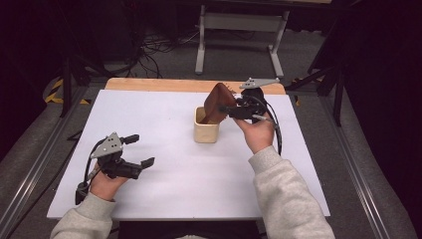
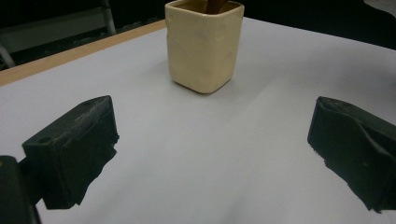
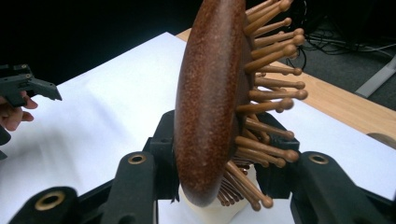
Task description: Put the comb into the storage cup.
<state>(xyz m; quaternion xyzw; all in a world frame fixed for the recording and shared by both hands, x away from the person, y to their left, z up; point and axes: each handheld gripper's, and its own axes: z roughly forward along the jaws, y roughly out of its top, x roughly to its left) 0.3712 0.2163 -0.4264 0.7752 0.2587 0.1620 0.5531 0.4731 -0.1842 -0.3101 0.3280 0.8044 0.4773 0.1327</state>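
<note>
Above the cream square ceramic cup (image 1: 206, 130) on the white worktop (image 1: 164, 149), my right tool (image 1: 234, 110) clamps the brown wooden pin-bristle hairbrush (image 1: 218, 103), handle down inside; left tool (image 1: 133, 152) idles wide, well apart.

The high view looks forward and down from above the person's side, taking in the whole white table (image 1: 164, 164), both forearms and the dark floor beyond. The left gripper view sits low over the table and looks level along its own spread jaws toward the cup (image 2: 204, 44), fairly near. The right gripper view looks along its jaws from very close at the brush (image 3: 210, 102) between them, with the cup partly hidden below. All three views share the cup (image 1: 206, 130) and table; the right gripper view also catches the left gripper (image 3: 25, 86) farther off.
</note>
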